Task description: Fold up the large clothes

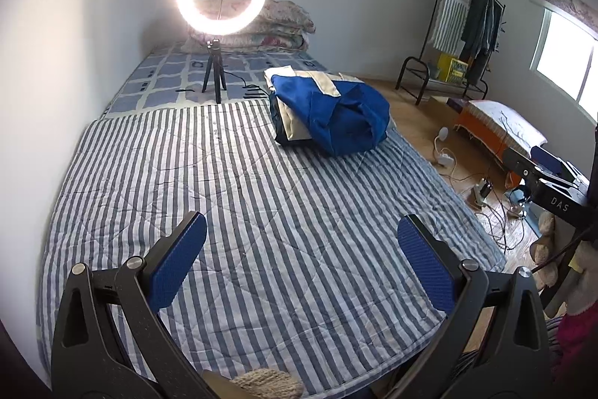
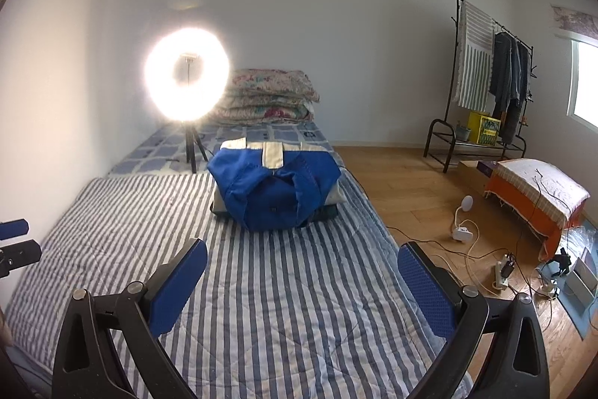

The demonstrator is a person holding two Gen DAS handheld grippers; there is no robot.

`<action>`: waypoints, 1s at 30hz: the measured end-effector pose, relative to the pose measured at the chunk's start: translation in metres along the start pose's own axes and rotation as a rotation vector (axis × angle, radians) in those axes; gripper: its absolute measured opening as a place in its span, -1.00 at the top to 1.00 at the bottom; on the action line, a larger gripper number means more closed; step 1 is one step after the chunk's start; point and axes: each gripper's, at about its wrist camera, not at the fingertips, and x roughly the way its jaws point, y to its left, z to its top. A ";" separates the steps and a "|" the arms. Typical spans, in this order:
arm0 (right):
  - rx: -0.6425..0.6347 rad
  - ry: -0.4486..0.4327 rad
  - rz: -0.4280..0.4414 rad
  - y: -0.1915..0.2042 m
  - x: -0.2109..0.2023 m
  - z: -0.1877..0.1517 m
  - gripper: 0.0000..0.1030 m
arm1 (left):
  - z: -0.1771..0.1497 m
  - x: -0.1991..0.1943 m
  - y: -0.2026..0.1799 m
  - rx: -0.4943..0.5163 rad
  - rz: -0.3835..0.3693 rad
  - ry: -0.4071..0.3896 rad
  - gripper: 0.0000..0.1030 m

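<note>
**A:** Where is the blue-and-cream garment (image 2: 276, 191) found?

**B:** It is seen on the far part of the striped quilt (image 2: 261, 305), toward the right edge of the bed, bundled into a compact stack on top of other folded cloth. A cream band is shown along its far edge. Its long axis is laid across the bed, left to right, as viewed from the right wrist.

**A:** And the grippers?

**B:** Both are held well apart from the bundle, at the near end of the bed. The right gripper (image 2: 302, 273) is pointed almost straight at the garment, which is placed dead ahead and far. From the left gripper (image 1: 302, 249), the garment (image 1: 330, 113) is placed ahead and off to the right. The right one is judged the nearer and better aligned.

**A:** Are their jaws closed on anything?

**B:** No. Both pairs of blue pads are spread wide, and nothing is pinched between them; only bare quilt is seen in the gaps.

**A:** Can the stage of the folding be told?

**B:** Not with certainty. A garment already folded and set aside would be fitted by this scene, and so would a bundle waiting to be spread out. Behind it, a lit ring light (image 2: 187, 73) and stacked floral bedding (image 2: 271, 96) are seen.
</note>
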 end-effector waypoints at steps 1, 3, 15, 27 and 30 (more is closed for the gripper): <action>0.002 0.000 0.001 0.000 0.000 0.000 -0.99 | -0.001 0.000 0.000 0.001 0.002 -0.001 -1.00; 0.008 -0.003 0.002 0.001 0.000 -0.001 -0.99 | -0.002 -0.002 -0.001 0.005 0.003 -0.005 -1.00; 0.010 -0.008 0.010 0.003 0.000 -0.001 -0.99 | -0.004 -0.007 0.002 0.006 0.012 -0.013 -1.00; 0.003 -0.002 0.017 0.006 0.001 -0.002 -0.99 | -0.004 -0.011 0.002 0.017 0.013 -0.022 -1.00; 0.006 -0.003 0.015 0.005 0.000 -0.002 -0.99 | -0.004 -0.011 0.001 0.018 0.015 -0.021 -1.00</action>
